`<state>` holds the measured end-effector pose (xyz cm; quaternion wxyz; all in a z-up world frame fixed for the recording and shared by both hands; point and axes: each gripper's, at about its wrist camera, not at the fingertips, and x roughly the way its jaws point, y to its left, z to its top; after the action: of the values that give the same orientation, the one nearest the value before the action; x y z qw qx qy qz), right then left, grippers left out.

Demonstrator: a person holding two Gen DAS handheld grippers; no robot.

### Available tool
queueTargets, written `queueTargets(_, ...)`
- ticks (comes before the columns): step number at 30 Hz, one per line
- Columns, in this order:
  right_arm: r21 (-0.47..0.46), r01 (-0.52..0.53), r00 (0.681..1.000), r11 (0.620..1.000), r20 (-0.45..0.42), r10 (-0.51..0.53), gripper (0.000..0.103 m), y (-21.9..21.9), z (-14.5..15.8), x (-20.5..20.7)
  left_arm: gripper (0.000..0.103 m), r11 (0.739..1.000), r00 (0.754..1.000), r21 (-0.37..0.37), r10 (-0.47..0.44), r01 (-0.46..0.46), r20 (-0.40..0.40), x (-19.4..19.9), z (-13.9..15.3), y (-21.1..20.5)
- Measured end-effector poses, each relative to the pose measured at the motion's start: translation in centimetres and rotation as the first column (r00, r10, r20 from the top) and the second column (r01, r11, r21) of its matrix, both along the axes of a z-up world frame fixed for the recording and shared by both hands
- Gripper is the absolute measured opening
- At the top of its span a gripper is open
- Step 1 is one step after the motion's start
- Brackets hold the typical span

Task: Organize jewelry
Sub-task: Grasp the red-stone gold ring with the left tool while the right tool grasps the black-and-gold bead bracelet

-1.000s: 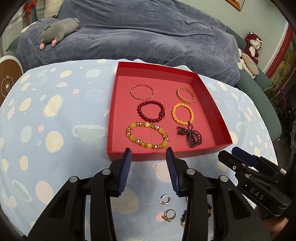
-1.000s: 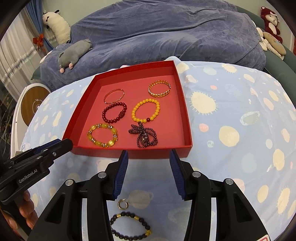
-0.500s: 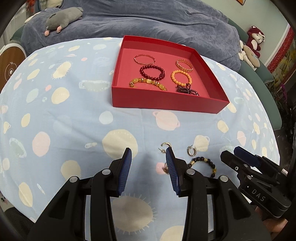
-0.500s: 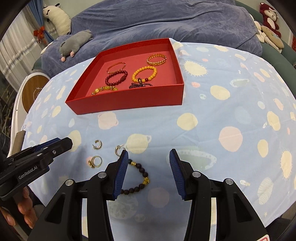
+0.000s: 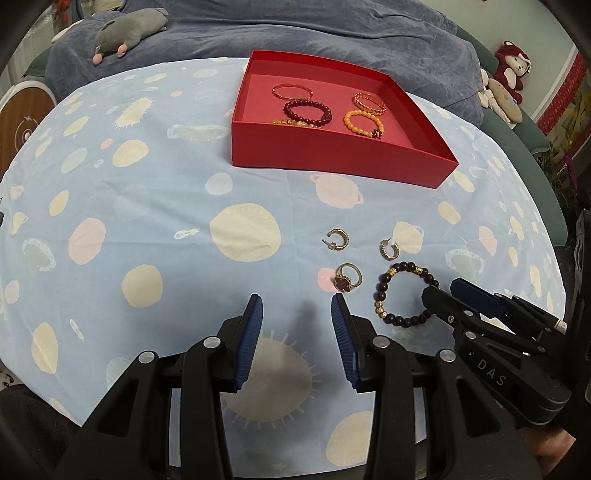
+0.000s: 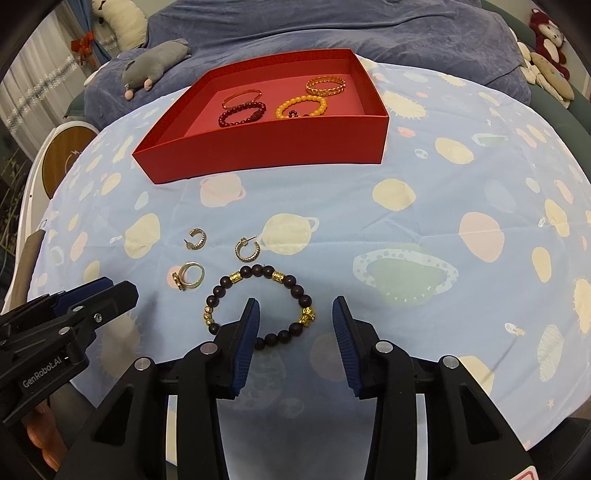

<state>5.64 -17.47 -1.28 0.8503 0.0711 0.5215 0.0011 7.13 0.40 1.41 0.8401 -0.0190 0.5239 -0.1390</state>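
Note:
A red box [image 5: 332, 151] [image 6: 258, 147] at the back of the patterned cloth holds several bracelets. In front of it lie two gold hoop earrings [image 5: 337, 239] [image 5: 389, 250], a gold ring with a red stone [image 5: 347, 280] [image 6: 190, 278] and a dark bead bracelet with gold beads [image 5: 381, 291] [image 6: 295, 290]. My left gripper [image 5: 295, 306] stands open over bare cloth, just left of the ring. My right gripper [image 6: 295, 310] hangs over the bracelet with its jaws closing. The bracelet's right side shows between the fingers, and the pads do not press on it.
A grey plush toy [image 5: 129, 31] lies on the blue-grey blanket behind the table. More plush toys [image 5: 511, 66] sit at the far right. A round wooden disc [image 5: 22, 125] stands left of the table. The cloth's near edge drops off just under both grippers.
Both grippers have drawn back from the red box toward the near edge and sunk lower. The loose jewelry now lies at their fingertips. The right jaws have narrowed.

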Motion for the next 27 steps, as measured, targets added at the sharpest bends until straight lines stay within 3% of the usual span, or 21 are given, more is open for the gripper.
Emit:
queueTargets(8, -0.039, -0.005, 1.000, 0.999, 0.000, 0.005, 0.012, -0.5, -0.5, -0.1, 0.046, 1.000, 1.000, 0.010, 0.004, -0.004, 0.003, 0.0, -0.1, -0.3)
queueTargets(27, 0.037, 0.077, 0.997, 0.996, -0.018, -0.076, 0.010, -2.8, -0.5, -2.0, 0.044, 0.997, 0.997, -0.003, -0.072, 0.072, -0.013, 1.1, -1.5, -3.3)
